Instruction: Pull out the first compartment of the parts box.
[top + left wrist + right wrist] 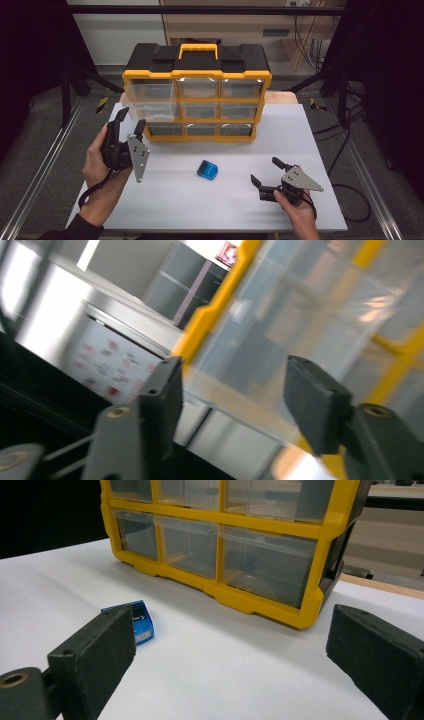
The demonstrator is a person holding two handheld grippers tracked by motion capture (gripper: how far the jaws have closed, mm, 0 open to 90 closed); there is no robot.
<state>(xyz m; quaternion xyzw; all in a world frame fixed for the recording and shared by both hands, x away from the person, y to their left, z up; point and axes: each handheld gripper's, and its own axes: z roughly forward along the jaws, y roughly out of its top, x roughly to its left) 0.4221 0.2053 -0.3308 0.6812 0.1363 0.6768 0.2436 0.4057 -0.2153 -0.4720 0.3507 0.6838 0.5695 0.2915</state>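
Drawer [150,99] at the cabinet's [197,92] 9 o'clock side sticks out, left hand-held gripper [129,120] open just below its front, right hand-held gripper [265,171] open and idle at worktop [210,210] 4 o'clock; off-centre push could jam it.

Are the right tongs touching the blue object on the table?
Apart. The high view shows bare table between the right tongs and the blue object.
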